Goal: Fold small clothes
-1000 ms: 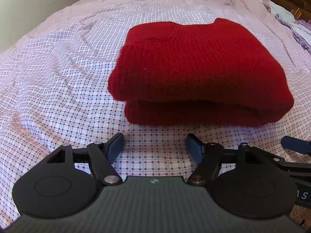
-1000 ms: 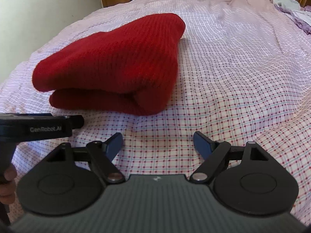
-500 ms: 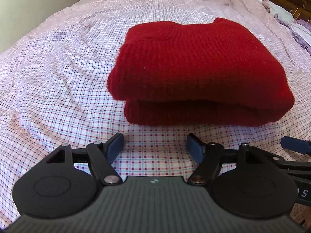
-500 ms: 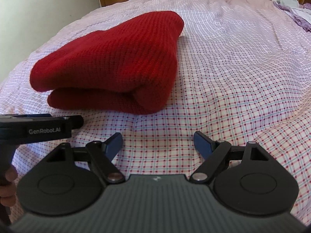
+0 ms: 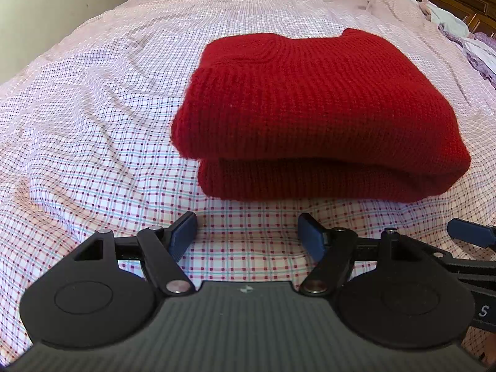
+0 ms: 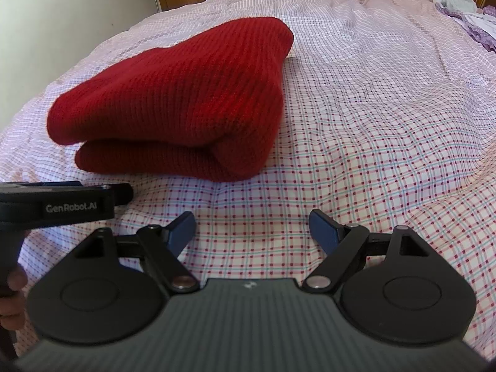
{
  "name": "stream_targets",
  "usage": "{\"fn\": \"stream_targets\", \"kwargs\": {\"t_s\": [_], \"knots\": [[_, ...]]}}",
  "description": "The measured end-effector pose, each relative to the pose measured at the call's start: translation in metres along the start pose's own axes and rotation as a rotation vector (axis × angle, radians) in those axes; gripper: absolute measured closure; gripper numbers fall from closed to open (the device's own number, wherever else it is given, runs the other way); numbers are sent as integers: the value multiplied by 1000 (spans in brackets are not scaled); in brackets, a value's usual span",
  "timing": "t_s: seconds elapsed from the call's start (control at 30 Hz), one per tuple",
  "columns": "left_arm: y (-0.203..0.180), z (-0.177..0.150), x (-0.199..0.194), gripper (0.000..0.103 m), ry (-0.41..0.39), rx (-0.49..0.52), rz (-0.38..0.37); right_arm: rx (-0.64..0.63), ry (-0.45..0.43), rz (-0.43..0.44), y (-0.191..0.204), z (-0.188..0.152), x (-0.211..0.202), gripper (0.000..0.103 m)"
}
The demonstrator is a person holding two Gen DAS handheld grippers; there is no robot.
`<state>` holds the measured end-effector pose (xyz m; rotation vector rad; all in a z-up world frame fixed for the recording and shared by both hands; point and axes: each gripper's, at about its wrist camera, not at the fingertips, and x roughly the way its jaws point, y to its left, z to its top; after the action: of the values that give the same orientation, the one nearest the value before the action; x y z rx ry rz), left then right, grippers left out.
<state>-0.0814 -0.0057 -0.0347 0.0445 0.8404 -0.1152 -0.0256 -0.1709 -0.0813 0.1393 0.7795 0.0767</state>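
Red sweater folded and sitting on the bed

The sweater lies on the checked bedsheet, just ahead of the left tool and right tool, both spread wide, empty. Clothes far right, probably.

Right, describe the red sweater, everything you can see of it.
The red sweater is a thick rib-knit piece, folded into a compact bundle with two layers showing at its near edge and a rounded fold on one side. It lies flat on the checked bedsheet, touched by nothing else; both grippers sit short of it, open.
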Motion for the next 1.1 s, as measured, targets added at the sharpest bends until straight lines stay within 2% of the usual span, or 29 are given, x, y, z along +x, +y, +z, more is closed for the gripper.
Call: {"fn": "stream_targets", "kwargs": {"t_s": [1.1], "knots": [[-3, 2, 1, 26, 6, 10, 11, -4, -1, 2, -1, -1, 1, 19]]}}
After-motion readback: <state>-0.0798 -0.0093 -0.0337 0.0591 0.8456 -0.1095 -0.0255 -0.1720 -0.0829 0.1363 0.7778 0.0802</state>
